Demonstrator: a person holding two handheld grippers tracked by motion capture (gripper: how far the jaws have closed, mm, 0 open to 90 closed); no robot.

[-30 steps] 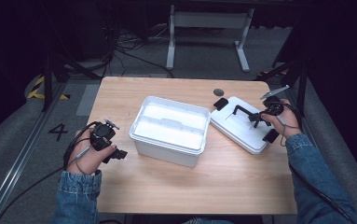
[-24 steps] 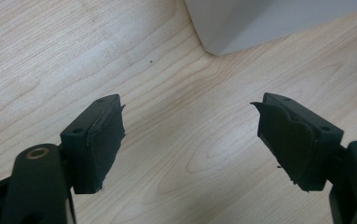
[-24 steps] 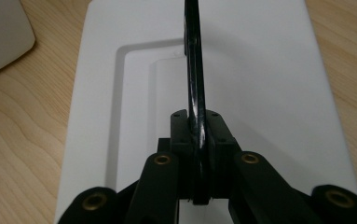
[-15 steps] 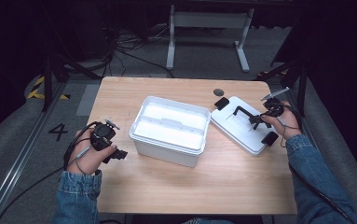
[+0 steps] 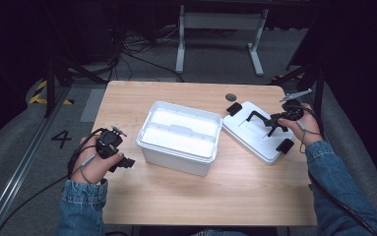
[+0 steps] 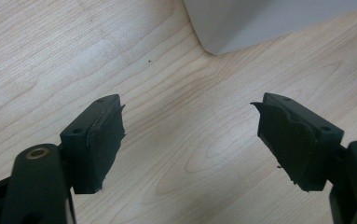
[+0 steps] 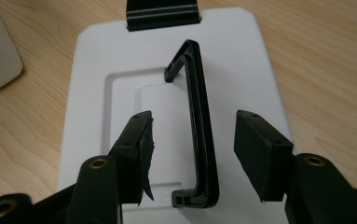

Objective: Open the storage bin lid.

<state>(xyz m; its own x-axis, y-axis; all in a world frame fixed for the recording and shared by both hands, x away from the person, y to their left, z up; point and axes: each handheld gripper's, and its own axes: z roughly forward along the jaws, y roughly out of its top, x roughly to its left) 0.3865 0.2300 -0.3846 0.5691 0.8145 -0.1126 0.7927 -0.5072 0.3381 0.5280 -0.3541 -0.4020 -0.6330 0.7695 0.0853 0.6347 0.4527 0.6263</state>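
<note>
One box (image 5: 178, 137), one lid (image 5: 260, 130).

Left hand-held gripper (image 5: 125, 162) low and spread wide; right hand-held gripper (image 5: 262, 123) jaws parted, both forearms outstretched.

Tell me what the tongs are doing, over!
Left tongs open over bare table. Right tongs open, straddling the lid's black handle, not gripping. White box open beside the lid. Nothing in the way.
</note>
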